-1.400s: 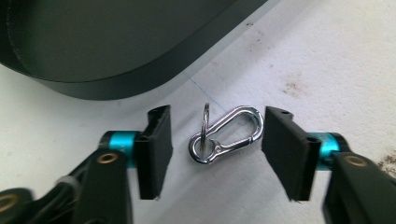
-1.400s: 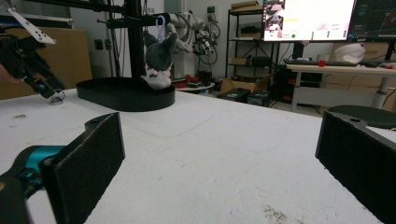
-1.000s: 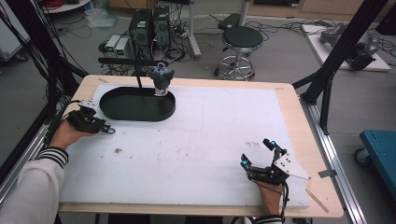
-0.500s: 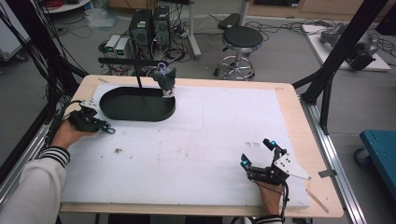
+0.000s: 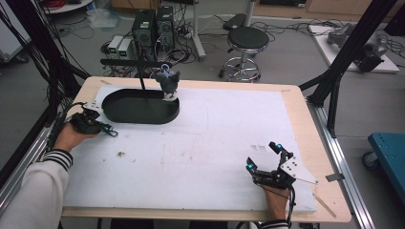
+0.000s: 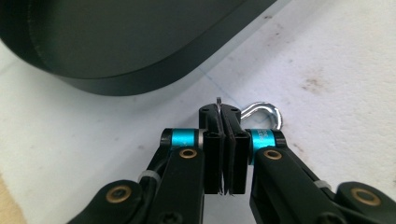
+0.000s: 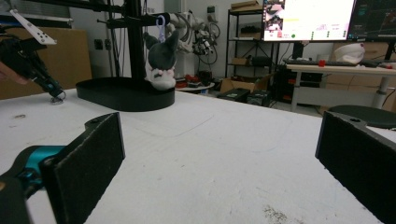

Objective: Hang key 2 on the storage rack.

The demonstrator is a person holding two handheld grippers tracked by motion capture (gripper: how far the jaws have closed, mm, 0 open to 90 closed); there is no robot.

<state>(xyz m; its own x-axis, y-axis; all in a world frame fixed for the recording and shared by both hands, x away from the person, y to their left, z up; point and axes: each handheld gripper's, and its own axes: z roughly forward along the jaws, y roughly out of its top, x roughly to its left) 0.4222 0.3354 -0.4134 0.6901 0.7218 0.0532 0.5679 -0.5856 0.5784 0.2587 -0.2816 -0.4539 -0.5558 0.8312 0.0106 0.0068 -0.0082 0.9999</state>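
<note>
Pinching the metal hook (image 6: 261, 114) by its thin edge, left gripper (image 6: 225, 140) risks slip; right gripper (image 7: 219, 172) wide, empty.

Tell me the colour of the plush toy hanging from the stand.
The plush toy is dark grey with a white muzzle, clearest in the right gripper view.

The counter (image 5: 305, 119) is pale wood under a white mat (image 5: 224, 138) flecked with small brown stains. A black oval tray (image 5: 141, 109) lies far left. A dark grey plush toy (image 5: 168, 83) with a white muzzle hangs on a pale purple loop. Both grippers, left (image 6: 225, 135) and right (image 5: 267, 160), are black with bright cyan bands. The left sleeve (image 5: 59, 160) is white with black stripes. The hook (image 6: 264, 113) is silver.
</note>
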